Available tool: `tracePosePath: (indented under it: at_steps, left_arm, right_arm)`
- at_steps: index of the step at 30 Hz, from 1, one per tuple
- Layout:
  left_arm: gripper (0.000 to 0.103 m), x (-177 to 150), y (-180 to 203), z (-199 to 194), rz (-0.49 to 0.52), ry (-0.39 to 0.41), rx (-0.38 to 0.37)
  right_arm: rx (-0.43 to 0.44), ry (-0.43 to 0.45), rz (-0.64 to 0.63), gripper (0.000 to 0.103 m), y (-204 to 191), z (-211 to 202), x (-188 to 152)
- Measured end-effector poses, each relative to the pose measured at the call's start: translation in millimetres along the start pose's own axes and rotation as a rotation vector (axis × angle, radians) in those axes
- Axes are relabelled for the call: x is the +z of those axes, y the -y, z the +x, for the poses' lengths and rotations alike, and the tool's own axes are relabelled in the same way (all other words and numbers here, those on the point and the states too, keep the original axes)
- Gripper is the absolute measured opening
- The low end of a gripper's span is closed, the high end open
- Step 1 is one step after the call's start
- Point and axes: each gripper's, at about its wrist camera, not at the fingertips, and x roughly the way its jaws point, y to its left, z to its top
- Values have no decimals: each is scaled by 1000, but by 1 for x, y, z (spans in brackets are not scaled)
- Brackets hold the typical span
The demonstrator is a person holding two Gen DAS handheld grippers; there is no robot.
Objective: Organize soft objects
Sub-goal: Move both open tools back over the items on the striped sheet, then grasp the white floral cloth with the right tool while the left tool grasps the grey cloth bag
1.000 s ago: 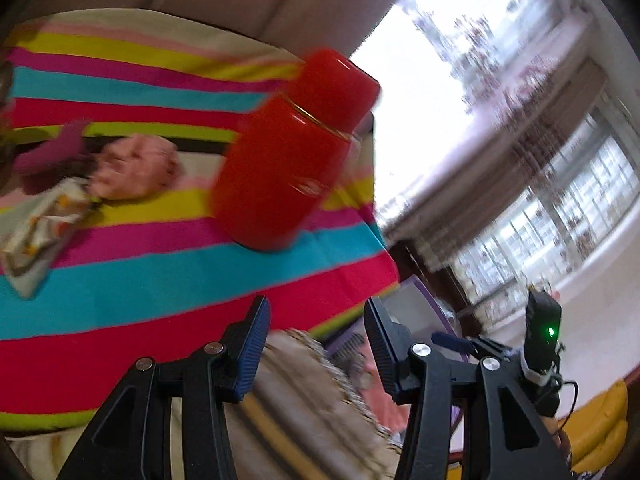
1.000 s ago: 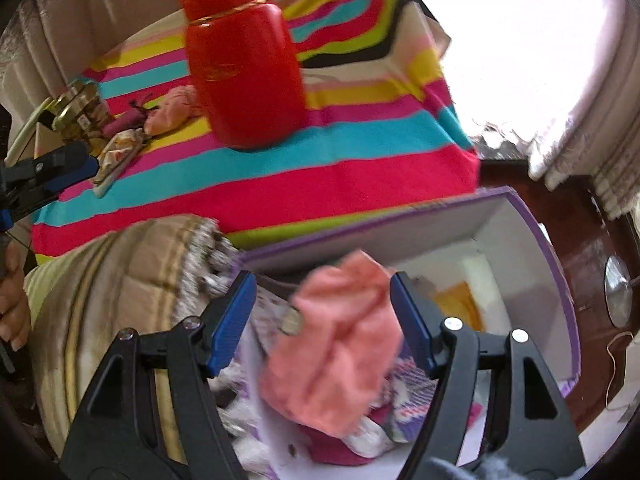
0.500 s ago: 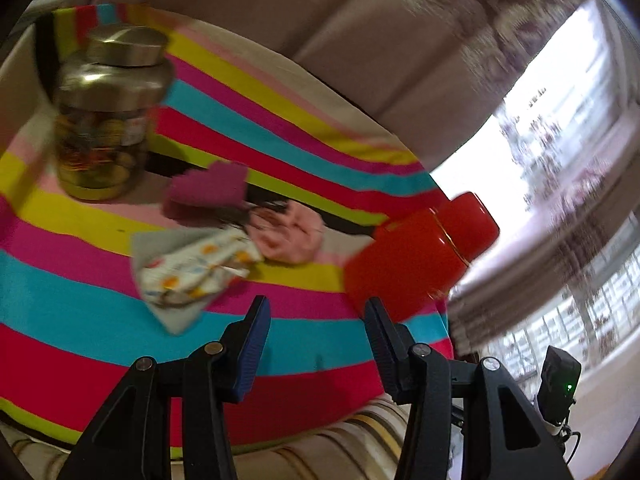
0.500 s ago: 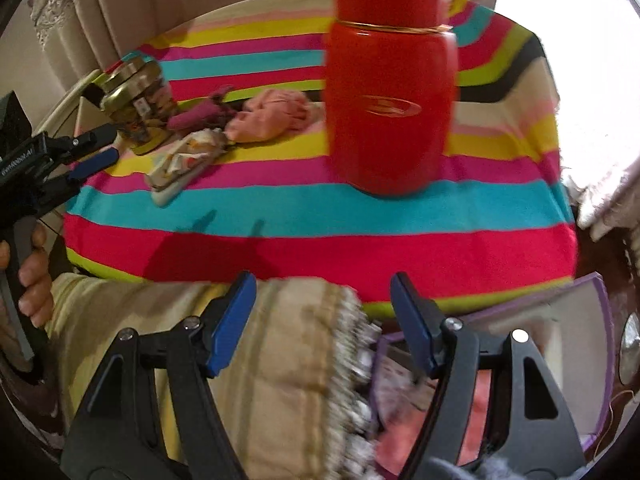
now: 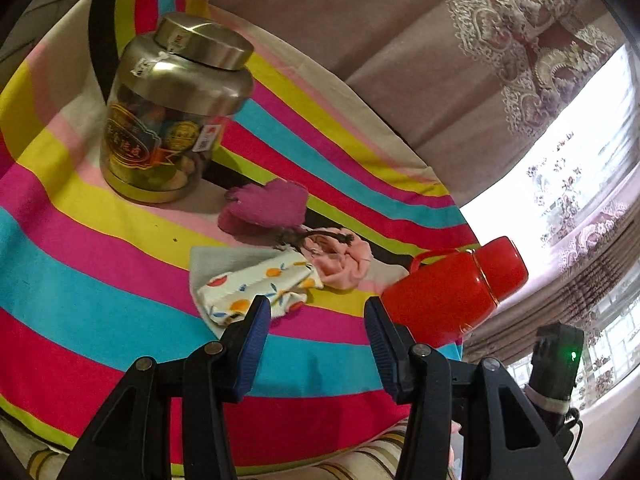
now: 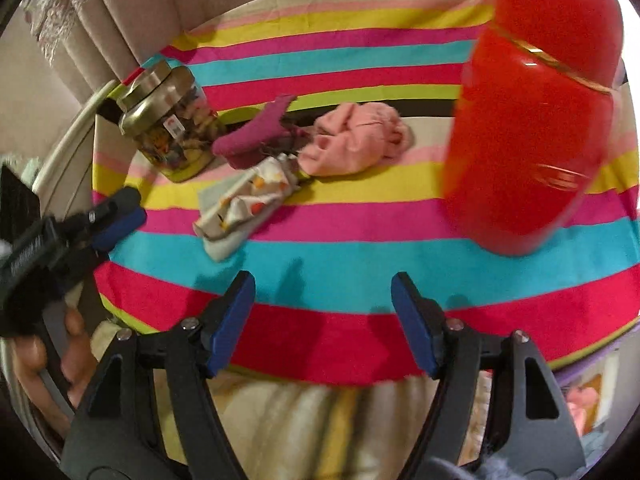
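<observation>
You had a striped cloth [image 5: 100,280] over the table, carrying a jar [image 5: 168,120], red flask [image 5: 452,292] and three soft pieces: magenta [image 5: 268,204], pink [image 5: 344,264], fruit-print [image 5: 256,288].

Three soft cloth pieces [image 5: 256,288], one jar [image 5: 168,120], one red flask [image 5: 452,296].

Magenta sock [image 5: 264,204], fruit-print cloth [image 5: 256,290], crumpled pink cloth [image 5: 344,264], clustered touching

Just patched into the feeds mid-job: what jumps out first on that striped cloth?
The big red flask dominates, standing at the right end of the striped tablecloth. A gold-lidded jar stands at the far left. Between them lies a small heap of soft things: a magenta piece, a pink cloth and a fruit-print cloth.
</observation>
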Motion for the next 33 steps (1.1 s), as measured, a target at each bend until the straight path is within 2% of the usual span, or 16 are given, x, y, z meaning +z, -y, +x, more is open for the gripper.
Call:
tracePosePath:
  at_steps: [6,17,25,32,33]
  left_arm:
    - [50,10,-20,-5,-58,38,8]
    - [50,25,-56,-4,-176,80,12]
    - [50,34,-67,6,-191,82,15]
    - [50,35,-74,17,-198,58,20]
    - [50,35,-75,19,-197,55,20]
  right_arm:
    - [37,-27,52,74,-23,33,21]
    - [89,-80,241,74,-40,94,48]
    - [72,-99,286,74,-49,126,55]
    - [43,-90,263,74,-57,139,62]
    - [43,-87,258,71,-60,140,64]
